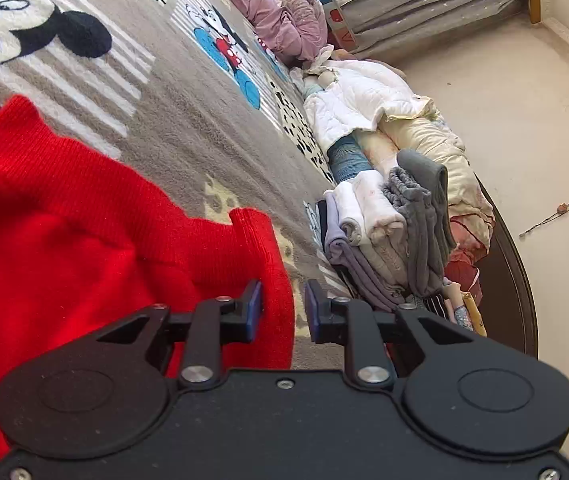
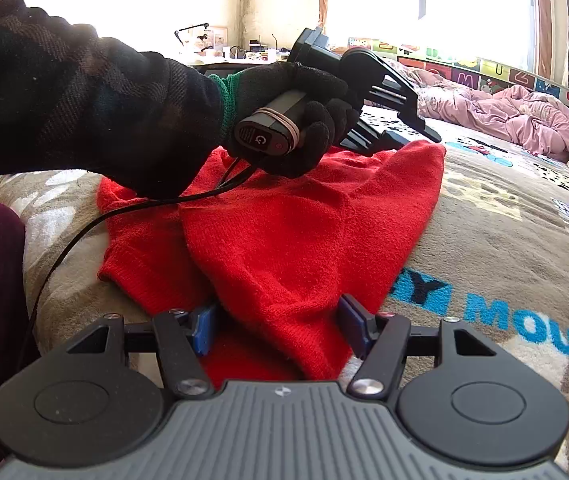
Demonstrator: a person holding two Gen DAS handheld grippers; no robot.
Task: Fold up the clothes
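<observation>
Now the bed (image 2: pixel 504 216), its cartoon-mouse blanket (image 1: pixel 188 120) spread wide, carries the red knit sweater (image 2: pixel 284 220) across the near side. Its long axis runs from the right claw (image 2: pixel 280 328) near the camera away to the far left claw (image 1: pixel 282 308). Right claw: jaws wide apart, straddling the near edge, not pinching. Left claw: narrow gap, sweater edge between the pads (image 1: pixel 253 308), unclamped. Far right, a stack of folded clothes (image 1: pixel 384 232) waits; no containers in sight.
</observation>
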